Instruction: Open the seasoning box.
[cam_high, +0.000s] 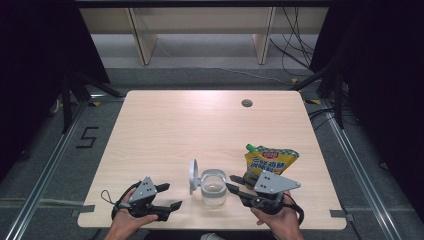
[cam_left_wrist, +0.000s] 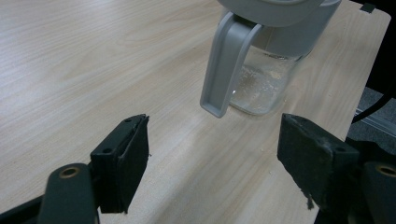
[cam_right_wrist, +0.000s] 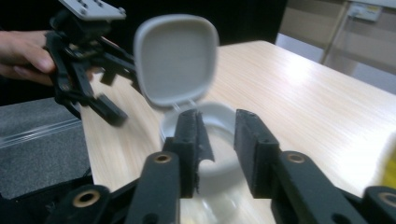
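**Right gripper at the jar's rim, left gripper standing off**

The right gripper (cam_high: 233, 183) has its jaws parted with nothing pinched between them; in its own view they stand just short of the grey rim of the clear glass jar with a hinged grey lid (cam_high: 213, 187), which lies directly ahead of its tips. The lid (cam_right_wrist: 176, 59) stands upright, swung open on the far side, toward the left gripper (cam_high: 170, 196). That one is released too, jaws wide, the jar ahead of it but apart. The right is nearer. A yellow spouted pouch (cam_high: 270, 159) lies behind the right gripper.
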